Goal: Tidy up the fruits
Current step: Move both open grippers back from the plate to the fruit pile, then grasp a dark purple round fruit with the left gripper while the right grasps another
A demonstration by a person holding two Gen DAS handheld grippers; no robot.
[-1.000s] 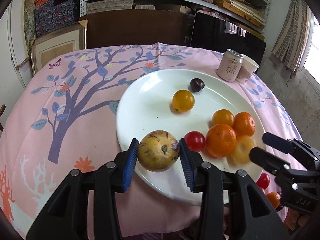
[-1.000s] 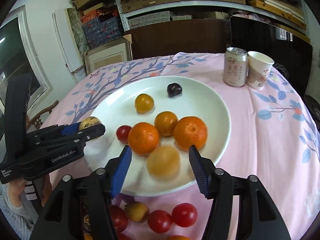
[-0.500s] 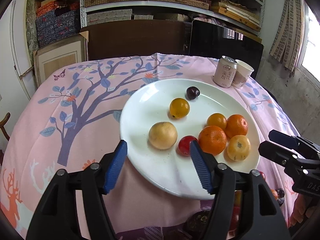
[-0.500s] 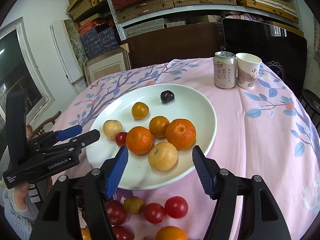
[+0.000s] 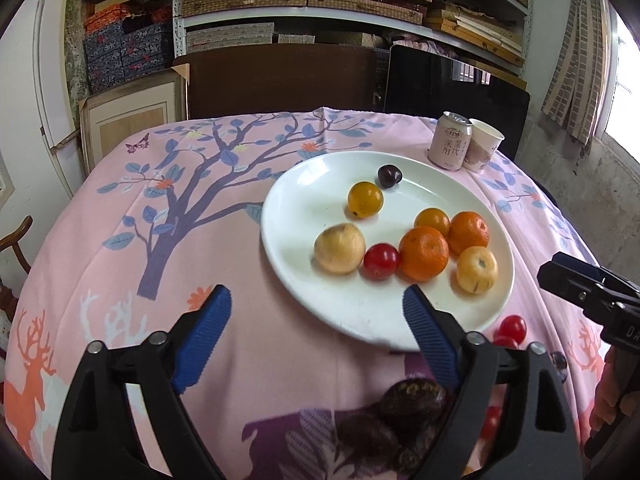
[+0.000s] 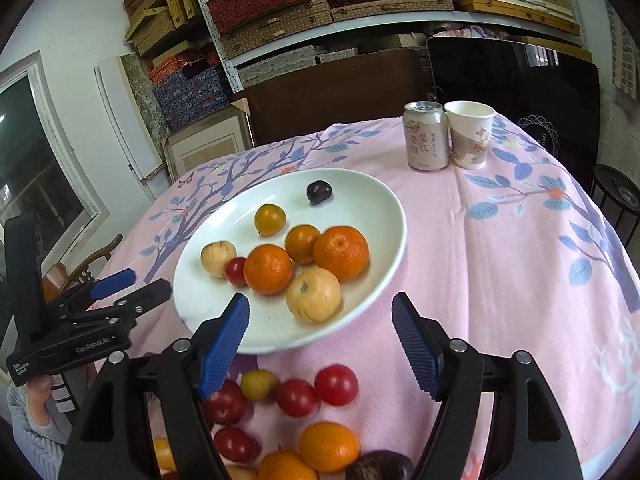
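Both grippers, left gripper [image 5: 316,338] and right gripper [image 6: 320,342], gape wide, holding nothing. Your loose fruits [image 6: 316,390] lie just below the right one, off the plate's [image 6: 384,216] near edge.

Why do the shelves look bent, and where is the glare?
Left wrist view: fisheye lens bows the shelves; window at right is blown out white. Right wrist view: same curving; near fruits, like the orange, look soft under the open right gripper.
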